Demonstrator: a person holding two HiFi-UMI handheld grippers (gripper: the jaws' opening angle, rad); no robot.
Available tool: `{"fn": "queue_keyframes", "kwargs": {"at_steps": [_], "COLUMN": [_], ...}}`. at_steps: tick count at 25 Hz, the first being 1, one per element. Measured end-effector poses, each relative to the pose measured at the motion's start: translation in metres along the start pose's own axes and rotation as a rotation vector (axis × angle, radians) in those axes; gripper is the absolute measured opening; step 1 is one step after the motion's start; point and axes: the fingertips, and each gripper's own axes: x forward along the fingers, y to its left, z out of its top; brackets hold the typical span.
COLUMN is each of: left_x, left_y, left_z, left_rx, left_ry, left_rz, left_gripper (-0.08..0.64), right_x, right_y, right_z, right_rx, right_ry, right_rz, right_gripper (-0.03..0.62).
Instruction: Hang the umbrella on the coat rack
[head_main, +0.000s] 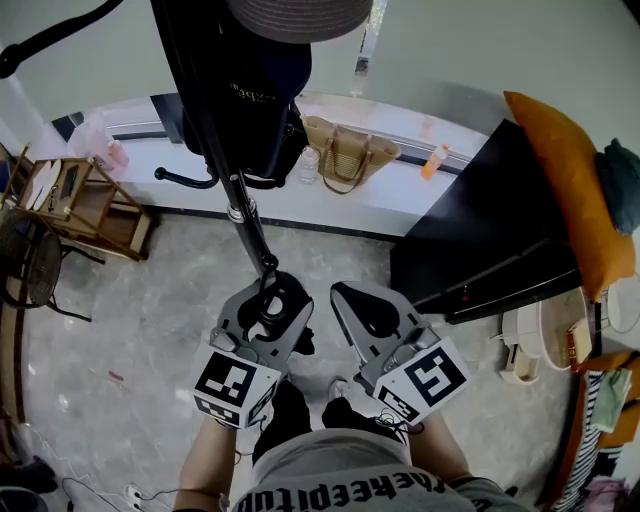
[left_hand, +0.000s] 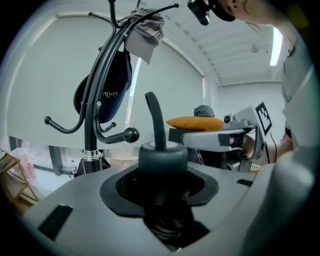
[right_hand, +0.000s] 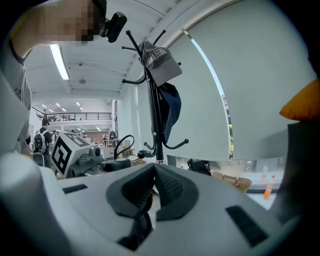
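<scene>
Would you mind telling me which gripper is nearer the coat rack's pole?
Left. The left gripper, holding the umbrella, sits directly in front of the pole; the right gripper is off to its right.

Both claws are held low ahead of the torso (head_main: 345, 470), side by side, near each other but apart, jaws pointed away from the body. Left claw (head_main: 265, 312) is clamped on the umbrella (left_hand: 161, 152), which is gripped at its strap end and stands up between the jaws. Right claw (head_main: 360, 308) is closed, pads (right_hand: 167, 187) met at the tips, nothing held. Marker cubes (head_main: 235, 388) are turned up toward the head. Left forearm (head_main: 205, 470) and right forearm (head_main: 440, 455) are extended forward from the waist.
</scene>
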Motion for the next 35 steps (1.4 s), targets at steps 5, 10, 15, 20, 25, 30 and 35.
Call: {"fn": "queue_keyframes", "kwargs": {"at_steps": [5,10,15,20,25,30,35], "left_x": [0.006,0.01,0.014,0.018,0.021,0.024,0.024], "left_y": [0.005,0.008,0.012,0.015,0.015,0.017,0.022], "left_z": [-0.006,-0.011,-0.011,-0.014,-0.017,-0.023,-0.023], "left_rx": [0.002,0.006,0.019,0.025,0.033,0.035,0.029], "left_ry": [0.015,0.033,0.035,0.044,0.056,0.073,0.072], "left_rz": [-0.03,-0.064,-0.091,-0.117,-0.144,-0.165,-0.176], "left_gripper": [0.195,0.195,0.195,0.195,0.195,0.195,0.196], "right_x": [0.004,0.007,0.008,0.01,0.01,0.011,0.013], "right_y": [-0.003,-0.004,-0.007,-0.009,-0.011,-0.012,-0.013], "right_z": [-0.002,-0.004,-0.005,-0.007,-0.009,-0.011,-0.012], "right_rx": [0.004,0.012,0.023,0.03,0.039,0.046,0.05], "right_ry": [0.009,0.016,0.016,0.019,0.022,0.024,0.022], "right_rz": [-0.032,-0.065,-0.101,-0.13,-0.16,-0.181,-0.201], "right_gripper": [0.011,0.011,0.011,0.011,0.011,0.011,0.011]}}
